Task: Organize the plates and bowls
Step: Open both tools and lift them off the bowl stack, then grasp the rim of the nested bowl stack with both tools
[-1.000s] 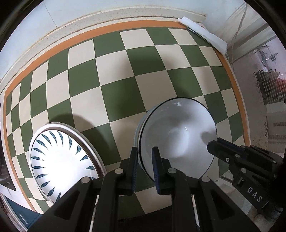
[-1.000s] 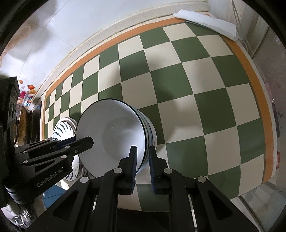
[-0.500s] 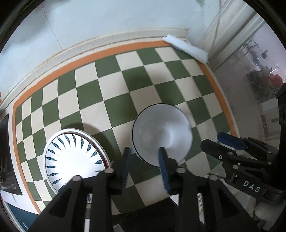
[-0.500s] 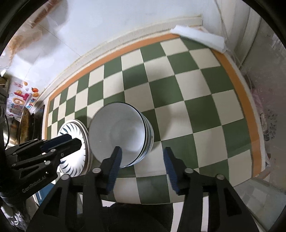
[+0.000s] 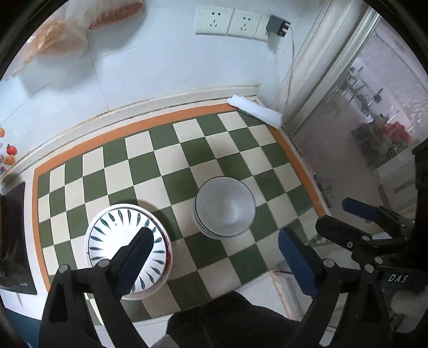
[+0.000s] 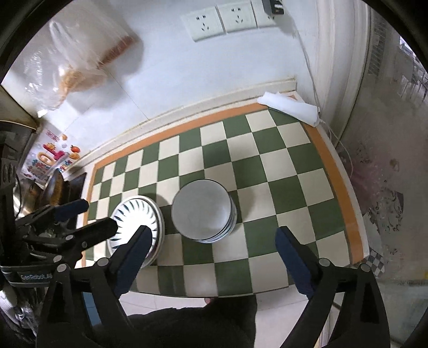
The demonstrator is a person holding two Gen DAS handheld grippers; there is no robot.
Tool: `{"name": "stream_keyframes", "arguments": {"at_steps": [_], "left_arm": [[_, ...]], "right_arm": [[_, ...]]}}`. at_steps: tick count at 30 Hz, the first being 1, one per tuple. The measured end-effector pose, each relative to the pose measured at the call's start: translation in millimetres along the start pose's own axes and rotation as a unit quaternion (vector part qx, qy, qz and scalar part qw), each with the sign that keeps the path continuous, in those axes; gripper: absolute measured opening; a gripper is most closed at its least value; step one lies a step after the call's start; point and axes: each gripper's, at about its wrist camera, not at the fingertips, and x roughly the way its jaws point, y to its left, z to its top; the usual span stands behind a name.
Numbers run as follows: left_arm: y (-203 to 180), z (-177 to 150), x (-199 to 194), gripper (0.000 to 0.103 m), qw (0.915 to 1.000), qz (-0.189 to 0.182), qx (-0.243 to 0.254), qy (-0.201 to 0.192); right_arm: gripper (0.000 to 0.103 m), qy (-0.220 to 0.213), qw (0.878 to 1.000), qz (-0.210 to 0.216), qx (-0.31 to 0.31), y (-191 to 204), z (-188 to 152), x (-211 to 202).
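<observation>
A home kitchen. Stacked bowls (image 6: 203, 211) and plates (image 6: 136, 224) sit on a checkered mat (image 6: 281, 166). Wall sockets (image 6: 222, 20) above.

Checkered mat (image 5: 171, 171) green-cream, orange border; bowls (image 5: 224, 207) white, dark-rimmed; plates (image 5: 125, 235) white, blue petal strokes.

Glossy glazed bowls (image 5: 224, 207) and plates (image 5: 125, 235) sit on a smooth checked mat (image 5: 171, 166); matt black plastic claw (image 5: 214, 249), ribbed blue pads (image 5: 297, 259).
</observation>
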Motion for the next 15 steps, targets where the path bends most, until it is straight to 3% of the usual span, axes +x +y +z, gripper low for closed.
{"name": "stream_keyframes", "arguments": {"at_steps": [7,15], "left_arm": [[2.3,-13.7,-25.4,0.097,0.9998,-0.005,-0.010,-0.016],[9.0,-20.4,-30.5,0.097,0.9996,-0.004,-0.024,-0.016]], "right_arm": [[0.100,-0.017,1.000,-0.005,-0.011,17.0,-14.6,-28.4],[0.101,-0.010,1.000,-0.004,-0.023,28.0,-19.6,-28.7]]}}
